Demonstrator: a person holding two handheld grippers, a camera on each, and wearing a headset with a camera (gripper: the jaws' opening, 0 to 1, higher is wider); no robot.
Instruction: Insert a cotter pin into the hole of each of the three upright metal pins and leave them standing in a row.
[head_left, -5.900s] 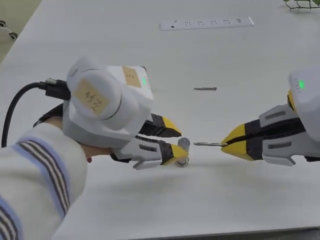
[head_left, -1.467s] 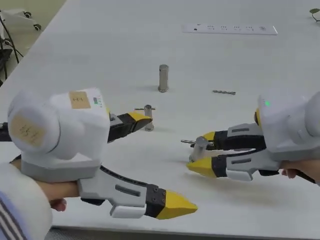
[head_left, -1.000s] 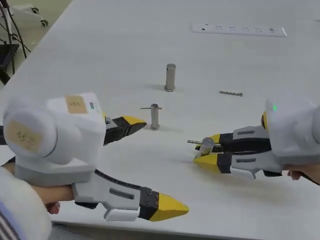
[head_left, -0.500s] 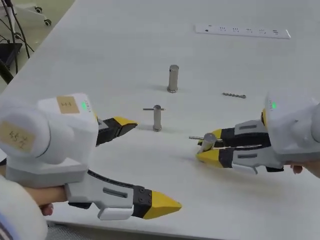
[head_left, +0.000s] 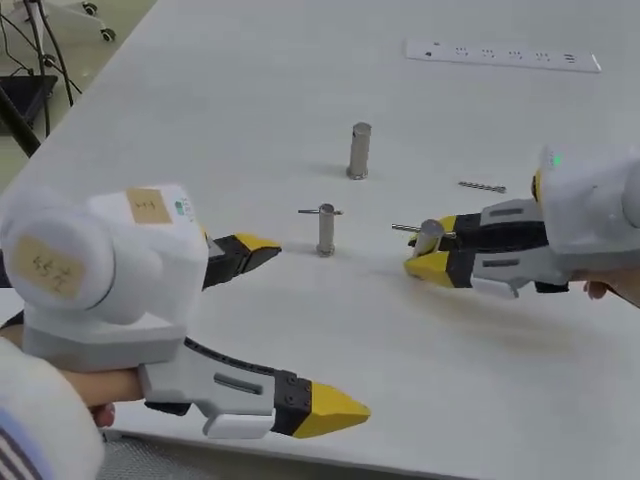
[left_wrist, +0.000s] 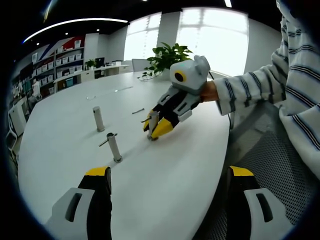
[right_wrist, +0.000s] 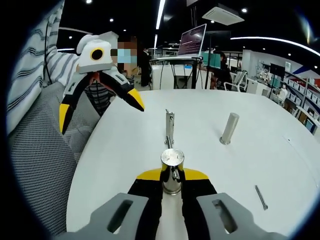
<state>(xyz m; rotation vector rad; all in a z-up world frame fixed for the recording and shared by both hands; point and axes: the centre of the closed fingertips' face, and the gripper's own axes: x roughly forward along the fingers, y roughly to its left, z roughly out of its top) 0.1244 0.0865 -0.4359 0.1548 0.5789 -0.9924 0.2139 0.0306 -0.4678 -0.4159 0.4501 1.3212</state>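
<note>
Two pins cottered; right gripper (head_left: 428, 248), clamped on cottered pin (head_left: 430, 236), has carried it to 3 o'clock of standing pin (head_left: 326, 232); left gripper (head_left: 320, 325) gapes empty; bare pin (head_left: 359, 151) remains

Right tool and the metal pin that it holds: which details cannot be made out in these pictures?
- The held metal pin: its base, in the head view, is behind the jaws of the right tool, so whether it touches the table cannot be told.
- The cotter pin in it: its far end, in the head view, is hidden by the pin's head and a jaw.
- The far metal pin: its hole is too small to see.
</note>
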